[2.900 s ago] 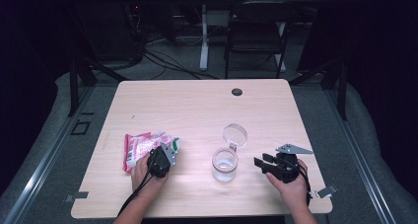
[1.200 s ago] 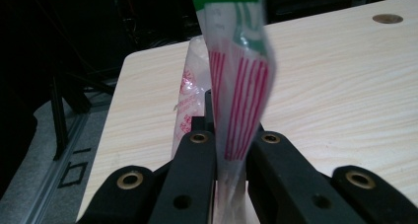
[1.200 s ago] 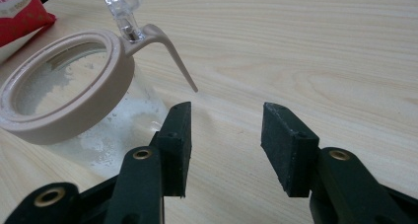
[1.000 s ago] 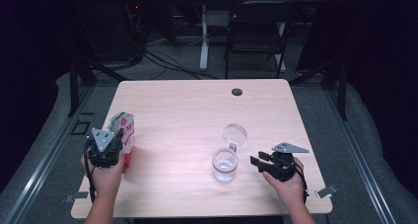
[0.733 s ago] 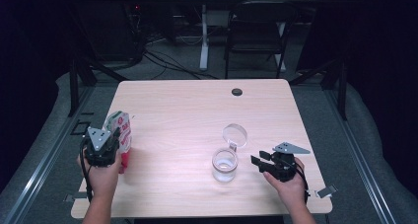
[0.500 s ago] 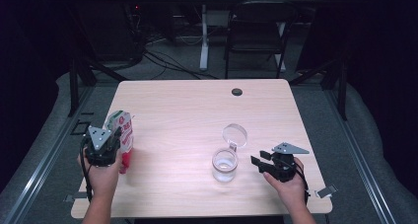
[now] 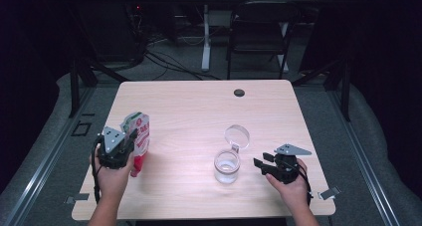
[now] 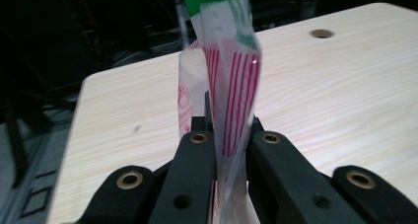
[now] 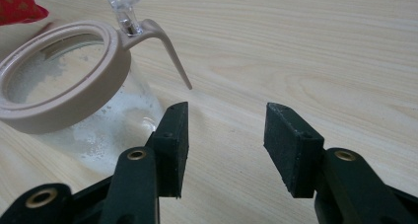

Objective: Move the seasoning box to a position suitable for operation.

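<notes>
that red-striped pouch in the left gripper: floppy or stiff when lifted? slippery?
Probably floppy: the pouch is thin film, pinched flat and creased between the shut jaws of the left gripper. Likely light, since it stands upright from one narrow pinch. Its glossy surface suggests it could slip; contents can't be seen.

My left gripper point(image 7: 118, 147) holds the red-and-white pouch point(image 7: 138, 139) upright, its top rising just beyond the gripper and its bottom edge close to the worktop point(image 7: 194, 111). My right gripper point(image 7: 268, 165) sits low over the worktop with its jaws apart and nothing between them; they have just been opening. The glass jar point(image 7: 227, 165) stands just left of those jaws, its round lid point(image 7: 237, 135) swung open behind it. A small dark disc point(image 7: 239, 92) lies far ahead.
</notes>
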`<state>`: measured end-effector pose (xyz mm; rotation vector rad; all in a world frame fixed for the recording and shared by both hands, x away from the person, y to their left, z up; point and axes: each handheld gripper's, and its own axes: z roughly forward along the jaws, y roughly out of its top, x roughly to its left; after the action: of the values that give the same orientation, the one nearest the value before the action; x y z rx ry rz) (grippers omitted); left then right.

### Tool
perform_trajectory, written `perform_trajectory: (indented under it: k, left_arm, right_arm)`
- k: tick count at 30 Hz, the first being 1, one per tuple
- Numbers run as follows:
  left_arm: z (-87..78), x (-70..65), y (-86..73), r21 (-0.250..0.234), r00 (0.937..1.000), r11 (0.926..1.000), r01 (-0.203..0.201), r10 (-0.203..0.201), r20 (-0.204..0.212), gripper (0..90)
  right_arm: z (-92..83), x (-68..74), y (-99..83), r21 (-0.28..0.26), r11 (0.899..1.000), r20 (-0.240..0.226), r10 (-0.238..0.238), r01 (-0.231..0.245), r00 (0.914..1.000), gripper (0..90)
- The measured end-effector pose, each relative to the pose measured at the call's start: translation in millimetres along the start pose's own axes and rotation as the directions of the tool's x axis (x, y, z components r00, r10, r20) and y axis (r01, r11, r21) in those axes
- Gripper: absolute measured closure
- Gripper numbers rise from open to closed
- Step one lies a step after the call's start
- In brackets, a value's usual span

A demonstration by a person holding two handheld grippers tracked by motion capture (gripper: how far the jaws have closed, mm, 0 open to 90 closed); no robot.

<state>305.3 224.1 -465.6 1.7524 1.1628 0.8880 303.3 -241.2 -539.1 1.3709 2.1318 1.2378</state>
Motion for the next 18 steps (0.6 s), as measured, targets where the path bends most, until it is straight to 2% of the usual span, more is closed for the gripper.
perform_trajectory:
  k: [3, 8, 12, 18]
  left_arm:
    - [0.4, -13.0, 2.5, -0.002, 0.9985, 0.9996, -0.030, 0.030, 0.047, 90.0]
    - [2.1, -38.5, 5.4, -0.009, 0.9882, 0.9983, -0.058, 0.059, 0.141, 90.0]
    - [0.0, -56.3, 7.9, -0.030, 0.9711, 0.9974, -0.065, 0.070, 0.228, 90.0]
    - [-0.5, -80.4, 6.5, -0.050, 0.9448, 0.9941, -0.096, 0.107, 0.310, 90.0]
  right_arm:
    - [0.0, 1.1, 0.0, -0.003, 1.000, -0.001, -0.010, 0.010, 1.0000, 52.4]
    - [0.1, 1.6, 0.2, -0.003, 1.000, -0.007, -0.020, 0.020, 0.9998, 52.7]
    - [-0.7, 1.4, 0.2, -0.010, 1.000, -0.006, -0.023, 0.023, 0.9997, 53.2]
    - [-0.2, 1.2, 0.3, -0.012, 0.999, -0.008, -0.042, 0.042, 0.9991, 53.2]
